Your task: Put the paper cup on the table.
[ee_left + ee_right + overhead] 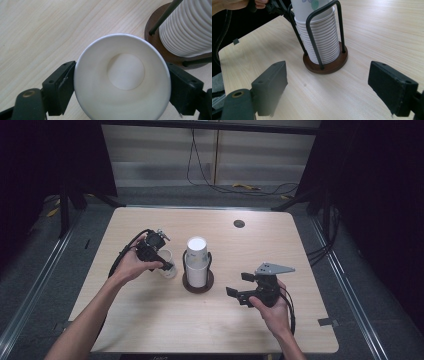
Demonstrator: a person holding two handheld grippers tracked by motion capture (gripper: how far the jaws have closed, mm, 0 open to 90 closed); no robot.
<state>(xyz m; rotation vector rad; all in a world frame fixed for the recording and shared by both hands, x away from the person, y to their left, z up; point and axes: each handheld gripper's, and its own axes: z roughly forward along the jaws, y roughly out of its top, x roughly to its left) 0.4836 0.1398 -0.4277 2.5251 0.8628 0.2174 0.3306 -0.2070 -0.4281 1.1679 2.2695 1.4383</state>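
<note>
No readable writing anywhere. Left claw (122,82) is clamping one single white paper cup (122,77), mouth up and nothing inside, sitting on the pale wooden counter (150,315) just left of the holder. One round dark-brown wooden cup holder with black wire posts (325,63) is standing mid-counter, holding one tall stack of white paper cups (322,37); the top cup is showing a blurry coloured print. Right claw (335,86) is hovering near the holder's right, jaws spread wide, gripping nothing.

cup stack (317,32): top cut off | paper cup (122,77): near rim cut off
</note>
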